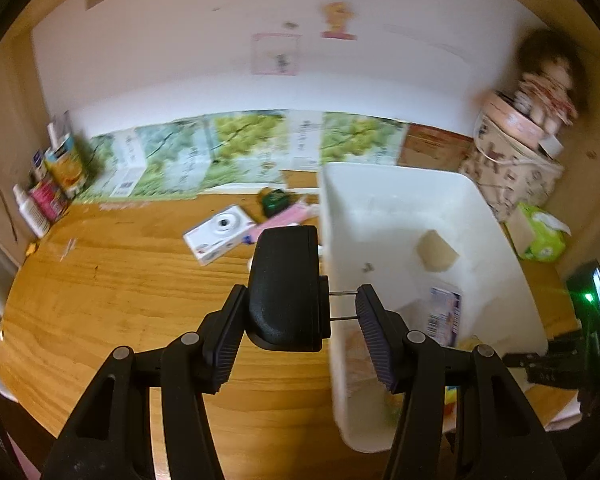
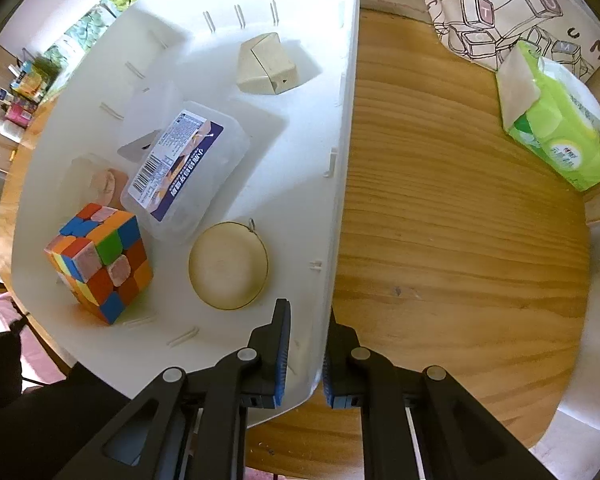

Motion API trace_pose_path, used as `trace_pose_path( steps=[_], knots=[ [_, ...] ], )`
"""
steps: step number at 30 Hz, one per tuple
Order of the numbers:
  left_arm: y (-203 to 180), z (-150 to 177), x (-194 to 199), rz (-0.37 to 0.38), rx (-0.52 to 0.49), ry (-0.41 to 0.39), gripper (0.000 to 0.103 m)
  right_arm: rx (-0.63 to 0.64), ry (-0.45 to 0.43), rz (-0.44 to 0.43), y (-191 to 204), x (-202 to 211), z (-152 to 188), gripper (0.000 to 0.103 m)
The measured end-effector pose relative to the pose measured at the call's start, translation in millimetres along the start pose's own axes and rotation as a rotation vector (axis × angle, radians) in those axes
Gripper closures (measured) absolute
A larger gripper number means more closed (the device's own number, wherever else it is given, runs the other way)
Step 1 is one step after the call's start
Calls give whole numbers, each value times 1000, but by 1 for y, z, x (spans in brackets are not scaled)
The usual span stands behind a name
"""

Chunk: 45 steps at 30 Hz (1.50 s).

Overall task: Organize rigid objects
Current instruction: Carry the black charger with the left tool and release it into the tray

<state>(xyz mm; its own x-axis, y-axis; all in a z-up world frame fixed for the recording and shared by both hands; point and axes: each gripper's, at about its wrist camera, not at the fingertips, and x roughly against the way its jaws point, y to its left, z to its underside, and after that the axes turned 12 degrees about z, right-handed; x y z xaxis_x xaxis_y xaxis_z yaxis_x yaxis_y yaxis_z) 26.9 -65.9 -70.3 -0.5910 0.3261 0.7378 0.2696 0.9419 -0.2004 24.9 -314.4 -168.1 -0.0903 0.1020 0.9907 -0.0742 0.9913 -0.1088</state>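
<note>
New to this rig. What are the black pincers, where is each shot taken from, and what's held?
No robot here: a person holds a two-finger gripper in each hand, and a fisheye camera on each looks out along the fingers. In the left wrist view, the left gripper is shut on a black clip-like object, just left of the white bin. In the right wrist view, the right gripper pinches the bin's wall, one finger inside, one outside. Inside the bin lie a puzzle cube, a clear box, a round tin and a beige block. On the wooden table lies a white camera; a tissue pack sits right of the bin.
</note>
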Motion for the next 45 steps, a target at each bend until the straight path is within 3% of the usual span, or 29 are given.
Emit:
trace_pose_path(
  steps=[7, 26, 32, 36, 45],
  knots=[
    [-42, 6, -4, 30, -80, 12, 44, 27, -12, -50, -20, 1, 3, 89],
    [-108, 13, -27, 39, -143, 68, 44, 170, -25, -120, -27, -10, -6, 86],
    [-117, 11, -31, 22, -172, 83, 42, 188, -27, -130, -22, -10, -7, 85],
    [-115, 9, -29, 7, -174, 70, 28, 191, -29, -128, -22, -9, -8, 84],
    [-104, 12, -26, -5, -186, 82, 28, 168, -22, -92, -17, -12, -6, 86]
  ],
)
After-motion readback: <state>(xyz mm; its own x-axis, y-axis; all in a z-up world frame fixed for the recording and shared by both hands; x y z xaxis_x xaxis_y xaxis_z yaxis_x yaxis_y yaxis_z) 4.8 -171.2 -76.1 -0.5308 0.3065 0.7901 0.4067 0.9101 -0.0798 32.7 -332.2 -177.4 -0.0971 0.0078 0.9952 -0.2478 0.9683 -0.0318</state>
